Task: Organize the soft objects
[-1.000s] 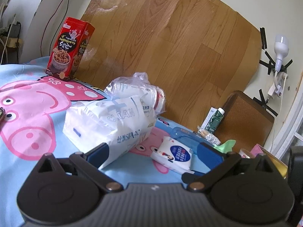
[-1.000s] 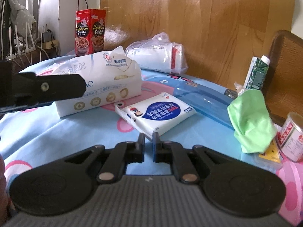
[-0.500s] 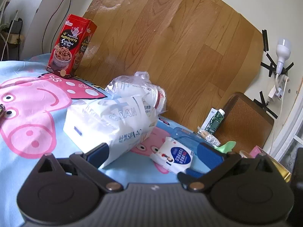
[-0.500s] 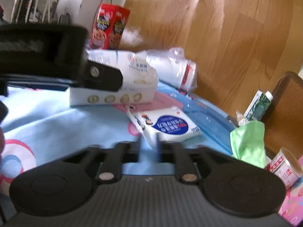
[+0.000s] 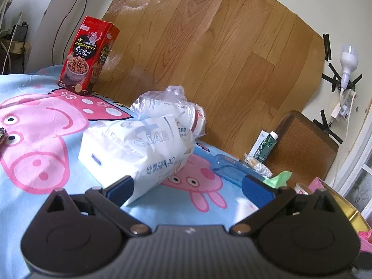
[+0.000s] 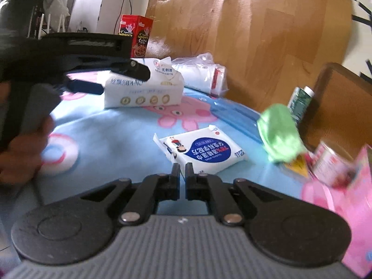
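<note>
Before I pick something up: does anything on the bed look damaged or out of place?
The big tissue pack has its top torn open, a ragged flap sticking up. The green cloth lies crumpled near the edge, beside a tilted can. The small tissue pack looks intact.

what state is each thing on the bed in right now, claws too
left claw: open, empty
right claw: shut, empty
big tissue pack: lying flat, top torn open
small tissue pack: lying flat, sealed
bagged white roll: on its side, inside clear plastic
red snack box: upright, closed
green cloth: crumpled
green carton: upright, cap on
</note>
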Available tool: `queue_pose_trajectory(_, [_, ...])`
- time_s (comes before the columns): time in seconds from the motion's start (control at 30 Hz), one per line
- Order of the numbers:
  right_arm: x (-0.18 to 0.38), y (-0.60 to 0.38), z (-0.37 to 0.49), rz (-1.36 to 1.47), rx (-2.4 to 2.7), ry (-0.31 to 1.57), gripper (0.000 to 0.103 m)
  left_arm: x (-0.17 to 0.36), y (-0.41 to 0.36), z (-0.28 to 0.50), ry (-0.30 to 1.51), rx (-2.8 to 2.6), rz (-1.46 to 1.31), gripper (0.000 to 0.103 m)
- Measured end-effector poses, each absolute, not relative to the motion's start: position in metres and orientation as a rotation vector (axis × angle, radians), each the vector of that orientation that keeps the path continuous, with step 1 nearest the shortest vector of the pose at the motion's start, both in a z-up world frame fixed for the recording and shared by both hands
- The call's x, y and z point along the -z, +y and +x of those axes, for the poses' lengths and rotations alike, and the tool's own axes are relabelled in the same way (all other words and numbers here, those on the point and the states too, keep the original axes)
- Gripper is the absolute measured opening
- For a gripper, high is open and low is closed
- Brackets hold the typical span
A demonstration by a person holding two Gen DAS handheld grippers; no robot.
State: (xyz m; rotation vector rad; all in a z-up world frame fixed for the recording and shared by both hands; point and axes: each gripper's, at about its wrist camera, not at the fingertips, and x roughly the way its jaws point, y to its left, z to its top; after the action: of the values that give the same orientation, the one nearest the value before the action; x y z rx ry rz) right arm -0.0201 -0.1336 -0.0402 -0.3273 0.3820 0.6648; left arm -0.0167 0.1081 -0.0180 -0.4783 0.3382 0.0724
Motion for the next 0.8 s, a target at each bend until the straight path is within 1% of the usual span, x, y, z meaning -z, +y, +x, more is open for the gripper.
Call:
queue_pose_trajectory(0.13, [0.045,-0.164,-0.038,-0.316,-0.656,0.38,0.009,0.019,0.109,-0.014,0.362,-0.073,-0.485,0.103])
queue_pose_trajectory(0.17, [0.046,-0.17,-0.041,-0.309,-0.646,0.378,0.012,0.02,0.109,-0.013,0.369,-0.072,-0.486,0.103])
queue_pose_trajectory(0.23, [0.046,-0.178,-0.039,-0.28,-0.637,0.39,0.03,0.02,0.109,-0.011,0.381,-0.07,-0.483,0.103])
queue_pose_trajectory(0.27, [0.046,-0.181,-0.036,-0.253,-0.631,0.397,0.047,0.02,0.108,-0.011,0.386,-0.072,-0.478,0.103])
queue_pose_trajectory(0.3, [0.045,-0.184,-0.033,-0.221,-0.628,0.404,0.054,0.02,0.107,-0.011,0.389,-0.073,-0.47,0.103])
queue_pose_trajectory(0.43, [0.046,-0.189,-0.02,-0.15,-0.629,0.462,0.057,0.018,0.1,-0.011,0.39,-0.068,-0.427,0.103])
queue_pose_trajectory(0.6, [0.046,-0.19,-0.014,-0.12,-0.652,0.49,0.078,0.012,0.08,-0.008,0.444,0.064,-0.369,0.102])
queue_pose_trajectory(0.7, [0.047,-0.184,-0.01,-0.154,-0.648,0.488,0.079,0.011,0.062,-0.004,0.493,0.202,-0.41,0.099])
queue_pose_trajectory(0.8, [0.048,-0.175,-0.001,-0.19,-0.649,0.503,0.078,0.012,0.033,0.01,0.568,0.266,-0.354,0.093])
